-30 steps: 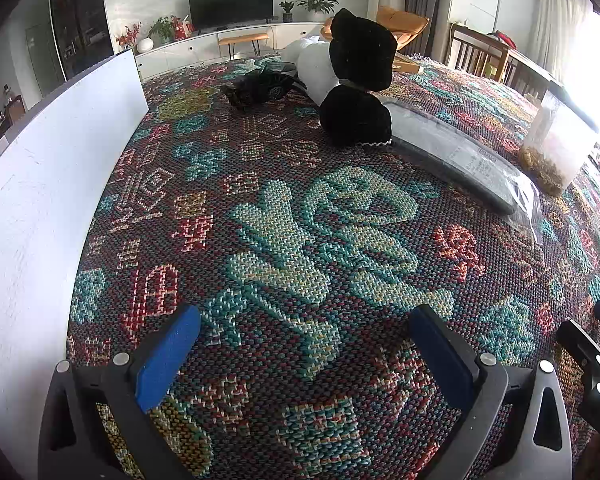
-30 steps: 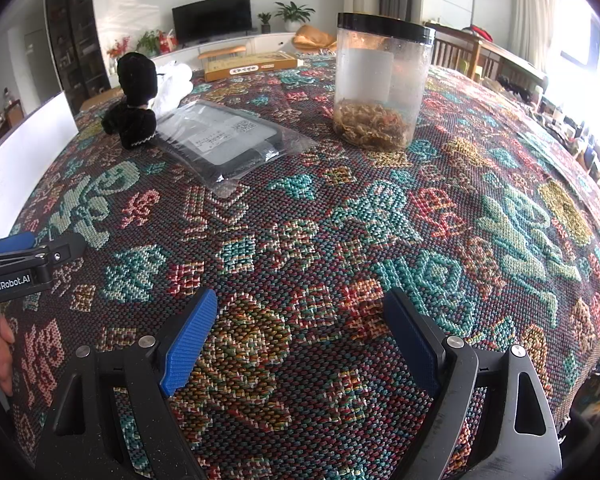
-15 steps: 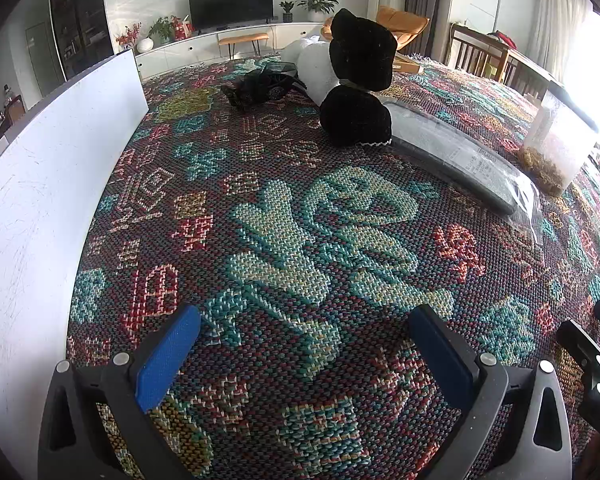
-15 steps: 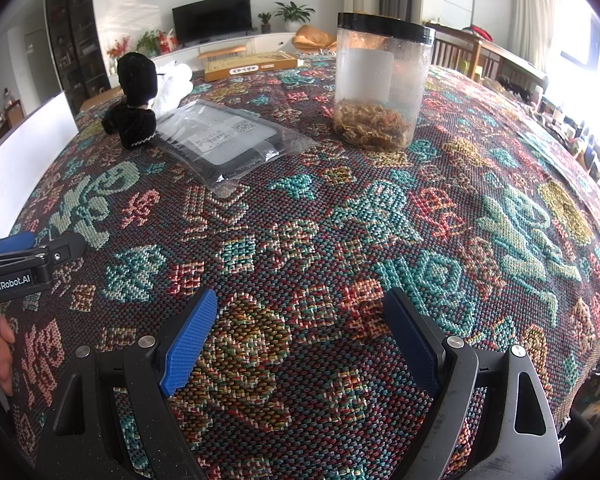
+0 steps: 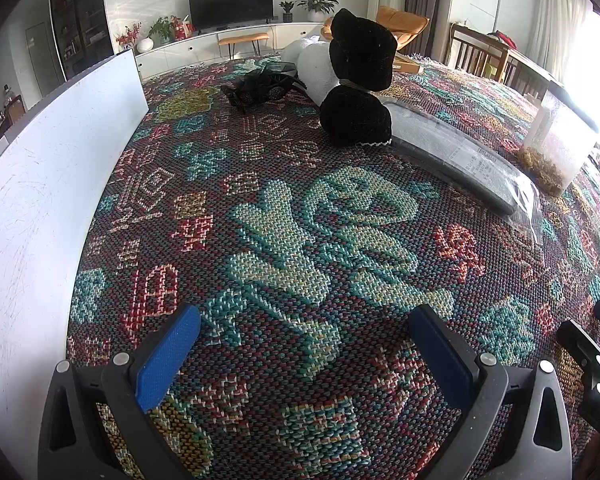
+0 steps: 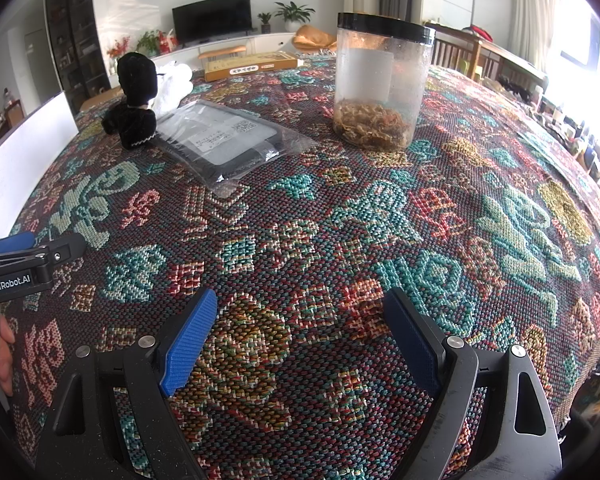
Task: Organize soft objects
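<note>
Nothing is picked up yet: left gripper (image 5: 304, 354) and right gripper (image 6: 296, 338) hover spread, empty, well short of the black plush toy (image 5: 358, 88); next, probably reach it.

Bare patterned cloth lies open ahead of both claws — nothing stands on the near half of the counter (image 6: 308, 240). Farther back the black plush toy (image 5: 356, 92), the bagged flat package (image 6: 224, 140) and the clear jar (image 6: 382, 84) stand in a row. A white board (image 5: 40, 184) walls off the left edge.
</note>
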A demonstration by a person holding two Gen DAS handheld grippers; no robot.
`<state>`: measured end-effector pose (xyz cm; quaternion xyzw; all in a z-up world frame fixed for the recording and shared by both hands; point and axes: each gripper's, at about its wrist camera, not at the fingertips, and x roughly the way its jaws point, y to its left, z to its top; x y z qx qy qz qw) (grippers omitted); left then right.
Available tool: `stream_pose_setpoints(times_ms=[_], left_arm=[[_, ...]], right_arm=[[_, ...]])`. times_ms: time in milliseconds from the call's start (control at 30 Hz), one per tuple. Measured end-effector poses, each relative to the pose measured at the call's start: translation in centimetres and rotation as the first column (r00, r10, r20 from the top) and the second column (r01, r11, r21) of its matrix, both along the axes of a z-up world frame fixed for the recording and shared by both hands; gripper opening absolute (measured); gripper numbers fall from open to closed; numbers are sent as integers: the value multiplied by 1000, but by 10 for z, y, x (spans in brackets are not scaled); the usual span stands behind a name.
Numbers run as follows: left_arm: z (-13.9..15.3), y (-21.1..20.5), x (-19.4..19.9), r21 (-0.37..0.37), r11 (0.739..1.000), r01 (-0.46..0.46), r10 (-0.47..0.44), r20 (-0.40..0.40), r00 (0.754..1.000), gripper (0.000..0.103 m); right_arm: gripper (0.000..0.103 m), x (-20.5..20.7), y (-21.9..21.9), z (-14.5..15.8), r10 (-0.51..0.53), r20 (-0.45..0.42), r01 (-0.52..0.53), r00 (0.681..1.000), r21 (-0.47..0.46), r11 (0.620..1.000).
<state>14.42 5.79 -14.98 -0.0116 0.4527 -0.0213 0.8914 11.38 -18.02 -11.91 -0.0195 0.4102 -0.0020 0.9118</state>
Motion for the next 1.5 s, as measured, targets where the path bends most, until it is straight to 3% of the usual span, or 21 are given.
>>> stream_pose_setpoints(times_ms=[333, 400, 533, 633, 733, 867, 900, 967, 1000, 1067, 1167, 1367, 1500], left_arm=[[1, 1, 1, 2, 1000, 12, -12, -18, 1000, 103], [7, 3, 3, -26, 1000, 13, -14, -32, 999, 102], [50, -10, 20, -63, 996, 56, -51, 78, 996, 102], [83, -27, 51, -24, 997, 79, -74, 151, 986, 102], [101, -47, 97, 35, 996, 80, -85, 174, 981, 103], [91, -65, 160, 219, 976, -3, -23, 116, 993, 103], [85, -66, 170, 234, 972, -11, -13, 101, 995, 100], [79, -58, 175, 148, 989, 24, -37, 83, 996, 44], [79, -51, 174, 89, 996, 18, -23, 60, 998, 27], [88, -37, 156, 0, 1000, 3, -3, 98, 995, 27], [106, -23, 118, -66, 997, 45, -38, 107, 994, 27], [132, 2, 35, -158, 970, 183, -186, -7, 983, 27], [109, -1, 8, -136, 962, 237, -255, -129, 958, 28]], right_arm=[[88, 0, 0, 0, 0, 0, 0, 1000, 0, 1000], [88, 0, 0, 0, 0, 0, 0, 1000, 0, 1000], [88, 0, 0, 0, 0, 0, 0, 1000, 0, 1000], [88, 0, 0, 0, 1, 0, -1, 1000, 0, 1000], [88, -1, 0, 0, 1, 1, -1, 1000, 0, 1000], [88, -1, 0, 0, 1, 2, -1, 1000, 0, 1000], [88, -1, -1, 0, 2, 2, -2, 1000, 0, 1000], [88, -1, 0, 0, 4, 5, -4, 1000, 1, 1000], [88, 0, 1, 0, 4, 6, -4, 1000, 1, 1000], [88, 1, 1, 0, 3, 7, -3, 1000, 0, 1000], [88, 1, 1, 0, 3, 6, -3, 1000, 0, 1000], [88, 2, 2, -1, 1, 3, -1, 1000, -1, 1000], [88, 2, 2, -2, -2, 2, 2, 1000, -5, 1000]])
